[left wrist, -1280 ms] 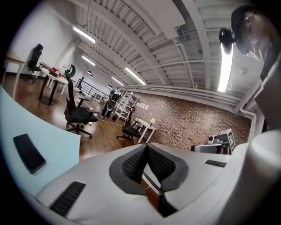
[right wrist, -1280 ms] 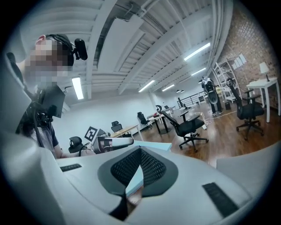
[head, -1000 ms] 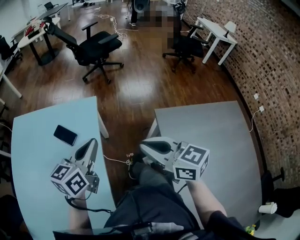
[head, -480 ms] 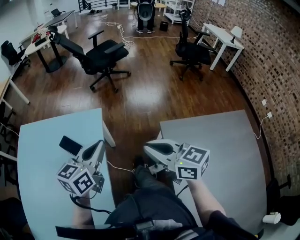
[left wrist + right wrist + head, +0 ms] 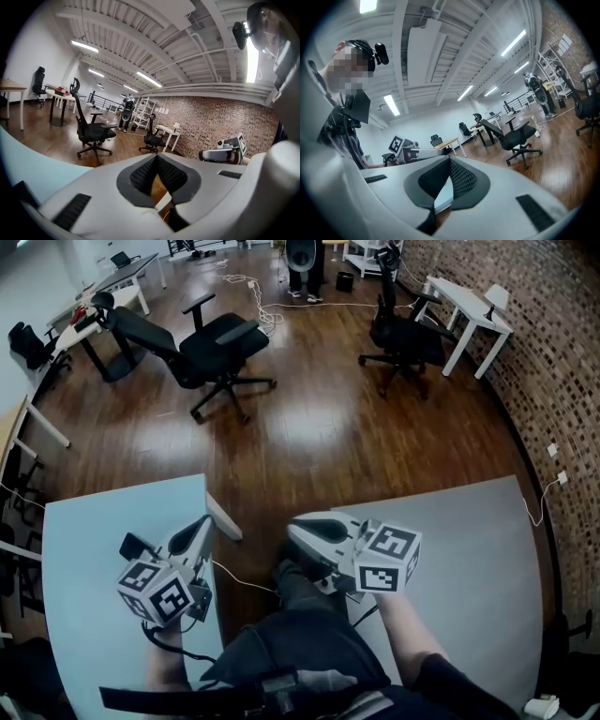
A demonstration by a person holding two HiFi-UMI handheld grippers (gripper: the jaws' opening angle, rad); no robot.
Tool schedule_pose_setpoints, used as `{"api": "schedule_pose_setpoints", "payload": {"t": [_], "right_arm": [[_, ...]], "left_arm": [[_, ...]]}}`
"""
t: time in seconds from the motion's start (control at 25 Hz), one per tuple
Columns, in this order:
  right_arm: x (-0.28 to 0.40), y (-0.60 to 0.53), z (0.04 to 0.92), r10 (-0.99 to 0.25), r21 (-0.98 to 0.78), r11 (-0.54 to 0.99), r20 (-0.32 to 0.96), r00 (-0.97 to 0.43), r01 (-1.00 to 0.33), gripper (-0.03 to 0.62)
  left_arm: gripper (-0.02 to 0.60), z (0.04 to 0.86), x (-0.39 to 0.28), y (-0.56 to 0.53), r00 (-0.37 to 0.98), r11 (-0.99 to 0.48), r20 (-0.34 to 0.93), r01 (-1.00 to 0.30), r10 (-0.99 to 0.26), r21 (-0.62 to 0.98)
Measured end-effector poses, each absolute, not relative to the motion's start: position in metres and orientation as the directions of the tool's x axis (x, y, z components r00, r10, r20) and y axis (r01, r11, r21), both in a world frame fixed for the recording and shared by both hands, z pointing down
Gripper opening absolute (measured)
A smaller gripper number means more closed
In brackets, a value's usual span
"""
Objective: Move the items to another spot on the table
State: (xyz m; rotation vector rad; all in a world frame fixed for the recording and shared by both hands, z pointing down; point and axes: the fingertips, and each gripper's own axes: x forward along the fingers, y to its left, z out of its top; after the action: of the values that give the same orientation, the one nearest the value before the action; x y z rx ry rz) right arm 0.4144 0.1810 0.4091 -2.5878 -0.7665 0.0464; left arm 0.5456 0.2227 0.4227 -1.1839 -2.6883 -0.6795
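- Both grippers have shifted since a second ago. The black phone (image 5: pixel 133 546) lay clear of the left gripper (image 5: pixel 207 520) then, and now it sits half hidden behind that gripper's body.
- Farthest left we see the pale blue surface (image 5: pixel 80 615). The phone lies flat on it, toward its far end, just beside the left gripper's marker cube (image 5: pixel 157 592).
- The left gripper is held above this surface with its tip at the right edge. In the left gripper view its fingers (image 5: pixel 143 176) are pressed together with nothing between them.
- Between the two surfaces we see the person's leg (image 5: pixel 300 634) and a thin cable (image 5: pixel 242 579) that crosses the gap above the wooden floor (image 5: pixel 309 437).
- The right gripper (image 5: pixel 292 525) points across that gap toward the left one, its tip just off the far left corner of the grey surface (image 5: pixel 469 549). Its marker cube (image 5: pixel 386 557) sits over that surface's left edge.
- In the right gripper view its fingers (image 5: pixel 461 180) are also closed on each other, holding nothing.
- Each gripper's view shows the other gripper off to one side, level with it.
- Beyond the surfaces a black office chair (image 5: pixel 211 348) stands on the floor at the left. A second chair (image 5: pixel 403 334) stands at the right, next to a white desk (image 5: pixel 469 320) against the brick wall (image 5: pixel 562 362).
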Motion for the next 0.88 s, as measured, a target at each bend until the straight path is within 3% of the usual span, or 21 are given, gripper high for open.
{"api": "schedule_pose_setpoints", "payload": {"t": [0.28, 0.52, 0.72, 0.88], "right_arm": [[0.393, 0.278, 0.446, 0.52, -0.473, -0.737, 0.06, 0.852, 0.483, -0.017], [0.379, 0.296, 0.467, 0.474, -0.507, -0.756, 0.01, 0.88, 0.413, -0.017], [0.382, 0.302, 0.497, 0.502, -0.502, -0.721, 0.096, 0.86, 0.477, -0.017], [0.373, 0.317, 0.491, 0.576, -0.546, -0.666, 0.056, 0.816, 0.508, -0.017]], "left_arm": [[-0.006, 0.454, 0.494, 0.311, -0.707, 0.62, 0.37, 0.707, 0.603, 0.34], [-0.006, 0.487, 0.46, 0.346, -0.725, 0.669, 0.393, 0.682, 0.566, 0.295], [-0.006, 0.491, 0.446, 0.37, -0.732, 0.644, 0.378, 0.68, 0.567, 0.351], [-0.005, 0.499, 0.45, 0.388, -0.693, 0.586, 0.375, 0.721, 0.616, 0.37]]}}
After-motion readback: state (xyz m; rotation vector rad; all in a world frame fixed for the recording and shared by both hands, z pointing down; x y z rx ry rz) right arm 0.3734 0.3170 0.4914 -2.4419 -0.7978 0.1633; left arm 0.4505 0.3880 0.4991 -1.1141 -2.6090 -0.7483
